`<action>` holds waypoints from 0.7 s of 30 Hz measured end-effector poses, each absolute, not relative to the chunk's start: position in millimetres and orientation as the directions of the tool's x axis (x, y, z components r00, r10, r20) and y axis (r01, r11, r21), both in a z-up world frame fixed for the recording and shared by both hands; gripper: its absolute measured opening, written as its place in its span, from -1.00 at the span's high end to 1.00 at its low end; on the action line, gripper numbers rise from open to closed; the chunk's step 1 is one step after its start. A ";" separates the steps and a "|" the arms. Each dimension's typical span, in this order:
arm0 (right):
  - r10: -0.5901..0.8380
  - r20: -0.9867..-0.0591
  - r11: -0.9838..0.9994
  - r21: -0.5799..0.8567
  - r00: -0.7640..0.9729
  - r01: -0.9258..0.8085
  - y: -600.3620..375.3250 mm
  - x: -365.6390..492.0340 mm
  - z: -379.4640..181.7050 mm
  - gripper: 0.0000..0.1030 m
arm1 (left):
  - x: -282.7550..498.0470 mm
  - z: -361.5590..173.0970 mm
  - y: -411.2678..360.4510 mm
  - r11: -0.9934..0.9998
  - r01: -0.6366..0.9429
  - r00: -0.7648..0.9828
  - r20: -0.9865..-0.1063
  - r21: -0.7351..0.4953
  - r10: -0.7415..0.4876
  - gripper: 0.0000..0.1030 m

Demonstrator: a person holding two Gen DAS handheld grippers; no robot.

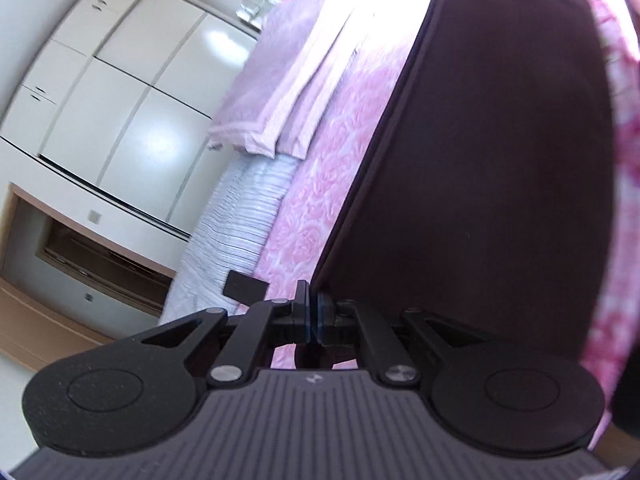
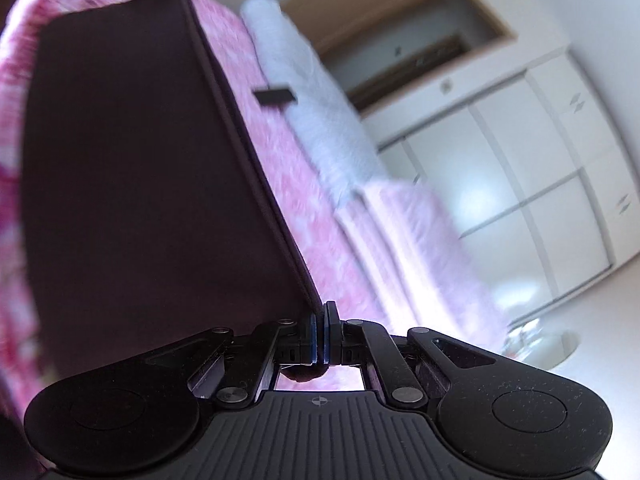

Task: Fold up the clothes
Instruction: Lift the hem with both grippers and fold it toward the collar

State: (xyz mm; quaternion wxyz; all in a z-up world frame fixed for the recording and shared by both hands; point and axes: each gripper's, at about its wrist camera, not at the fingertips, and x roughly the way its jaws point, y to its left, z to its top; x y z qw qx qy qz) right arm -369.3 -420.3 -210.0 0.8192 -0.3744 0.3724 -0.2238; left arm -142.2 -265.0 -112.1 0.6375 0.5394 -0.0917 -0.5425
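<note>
A dark maroon garment (image 1: 480, 168) hangs stretched flat above a bed with a pink rose-patterned sheet (image 1: 320, 200). My left gripper (image 1: 313, 312) is shut on the garment's lower left corner. In the right wrist view the same garment (image 2: 140, 168) fills the left half, and my right gripper (image 2: 320, 332) is shut on its other corner, with a fold of cloth bunched behind the pads. The garment's seamed edge runs taut away from each gripper. The rest of the garment is cut off by the frame edges.
A folded pink blanket (image 1: 276, 80) and a pale striped quilt (image 1: 236, 224) lie on the bed's far side. A small black object (image 1: 245, 285) rests on the sheet, also in the right wrist view (image 2: 276, 96). White wardrobe doors (image 1: 132, 92) stand beyond the bed.
</note>
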 end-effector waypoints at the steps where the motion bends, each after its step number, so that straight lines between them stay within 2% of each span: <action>1: -0.639 -0.472 0.646 -0.758 0.607 0.090 -437.2 -354.6 -218.2 0.98 | -132.6 -120.3 -284.4 -0.183 0.595 0.395 -0.483 0.783 -0.781 0.96; 6: -0.598 -0.585 0.732 -0.677 0.547 0.076 -508.0 -296.6 -259.0 0.98 | -89.8 -165.1 -357.1 -0.233 0.628 0.395 -0.562 0.743 -0.727 0.96; 12: -0.582 -0.598 0.759 -0.643 0.551 0.104 -553.8 -263.0 -262.8 0.98 | -48.8 -189.0 -402.9 -0.248 0.689 0.365 -0.622 0.681 -0.693 0.96; 16: -0.544 -0.666 0.805 -0.586 0.511 0.093 -598.8 -241.1 -287.3 0.98 | -27.4 -218.2 -435.2 -0.259 0.735 0.332 -0.666 0.627 -0.668 0.94; 18: -0.526 -0.691 0.828 -0.549 0.495 0.114 -617.5 -232.5 -301.5 0.98 | -23.8 -228.2 -444.9 -0.254 0.733 0.333 -0.659 0.631 -0.675 0.94; 21: -0.536 -0.679 0.828 -0.539 0.501 0.155 -631.1 -231.2 -306.4 0.98 | -17.3 -228.5 -454.8 -0.223 0.745 0.332 -0.639 0.629 -0.694 0.94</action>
